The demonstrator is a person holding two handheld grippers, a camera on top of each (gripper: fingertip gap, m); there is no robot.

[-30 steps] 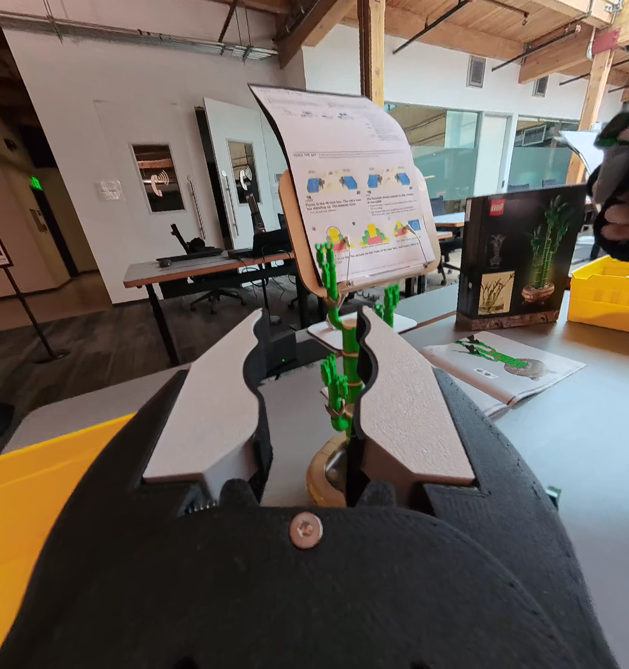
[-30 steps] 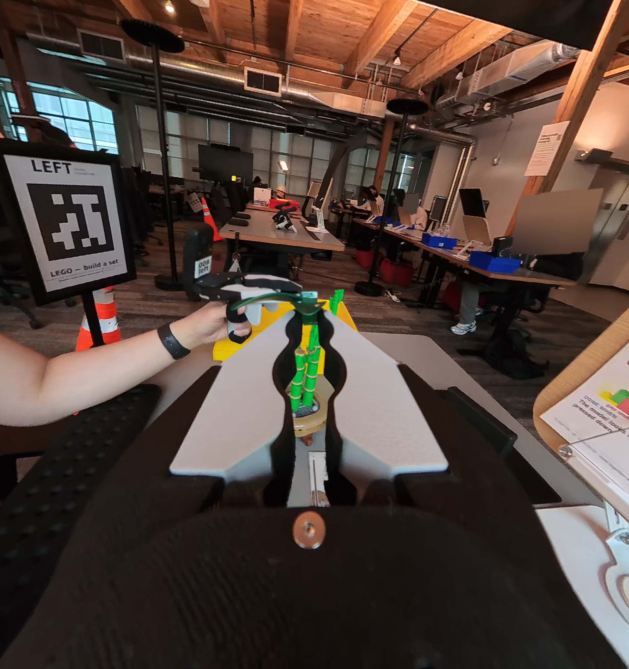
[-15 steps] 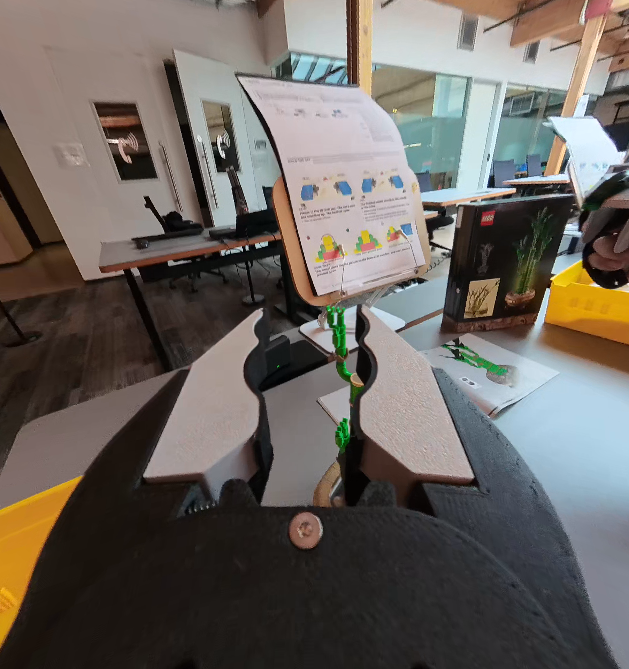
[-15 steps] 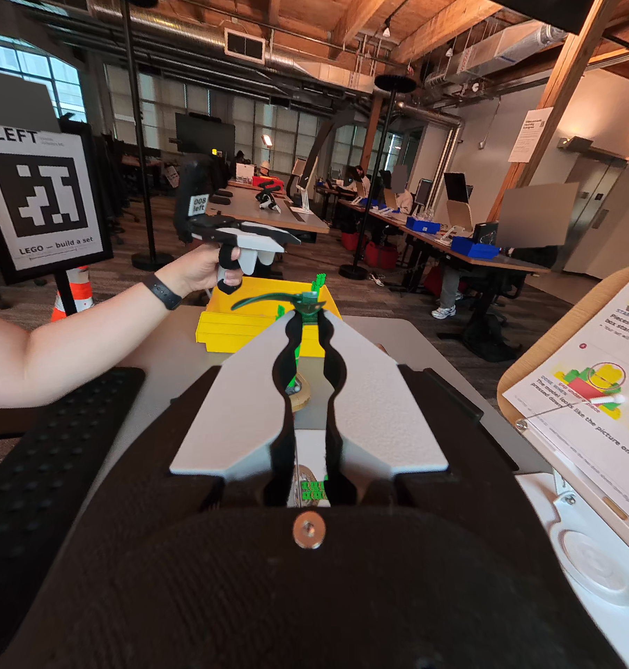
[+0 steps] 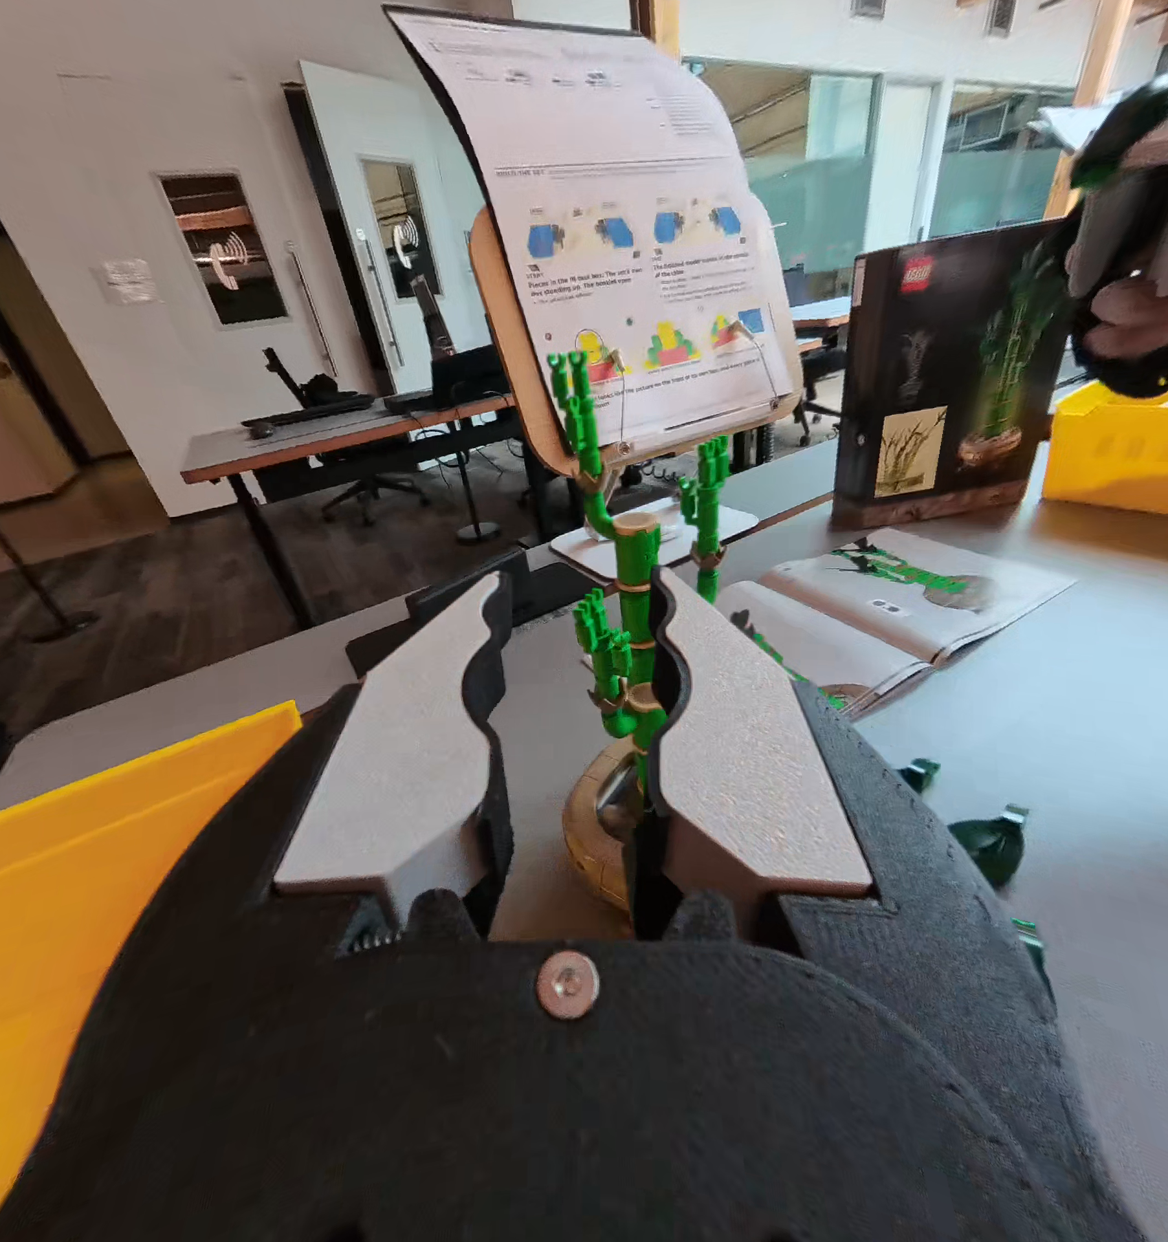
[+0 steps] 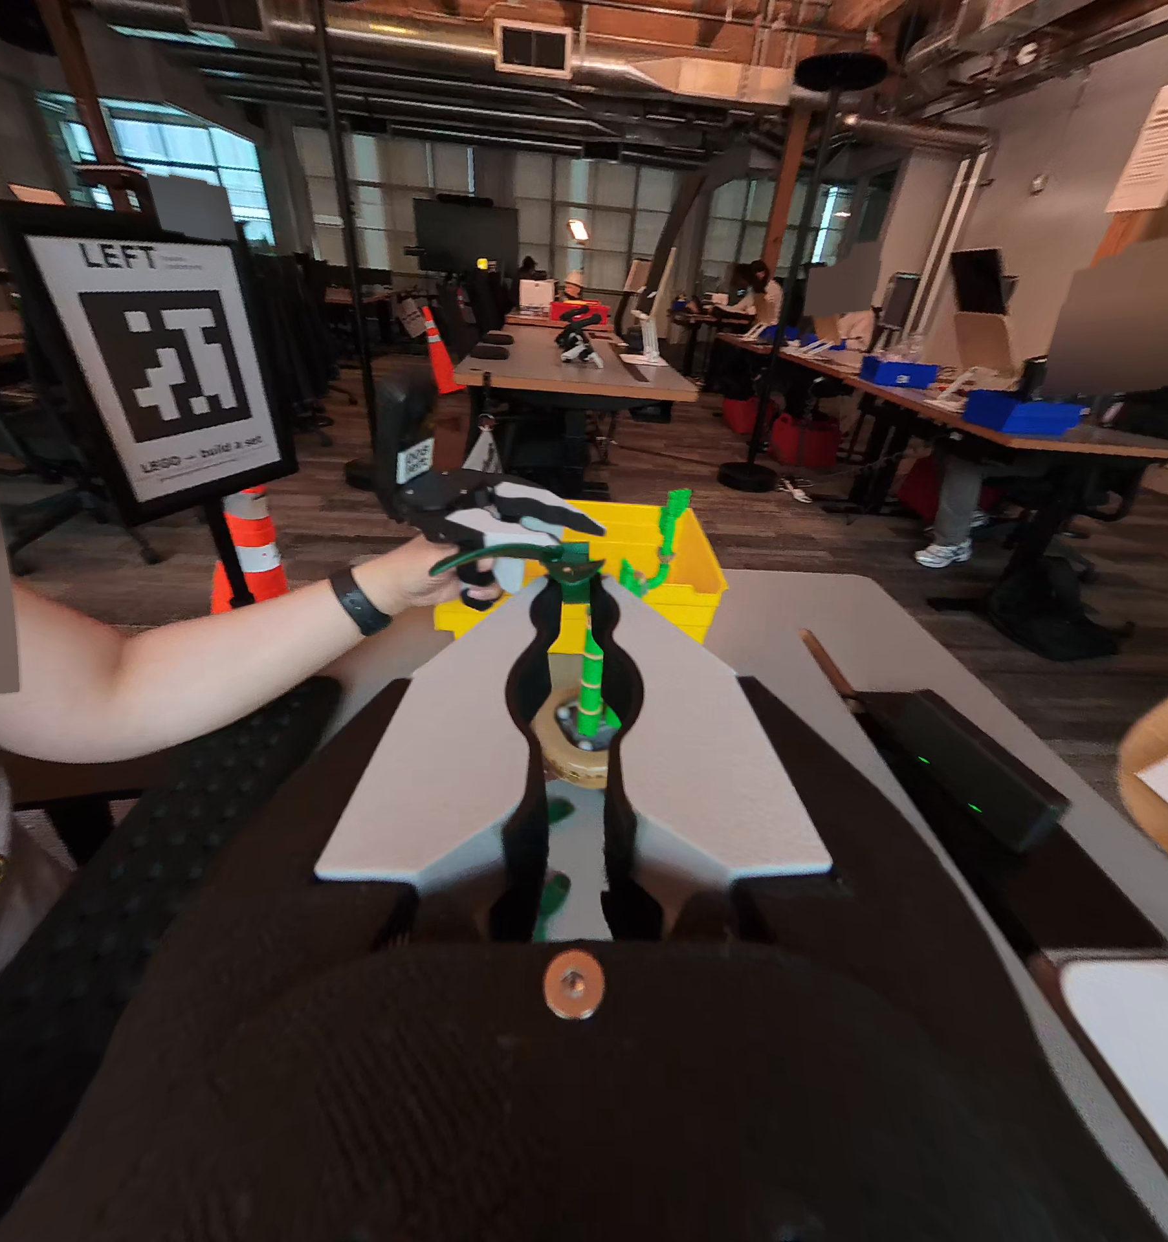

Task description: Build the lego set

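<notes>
The bamboo model (image 5: 635, 645) stands upright in its round tan pot (image 5: 594, 847) on the grey table (image 5: 1072, 773). Only the left wrist view shows the set's box (image 5: 951, 383) and open booklet (image 5: 890, 605) beyond the model; only the right wrist view shows the yellow bin (image 6: 688, 571) behind it. The left gripper (image 5: 574, 605) is spread wide, one finger beside the stalk (contact unclear). The right gripper (image 6: 571, 585) is pinched on a dark green leaf piece (image 6: 554, 561) at its tips, above the model.
</notes>
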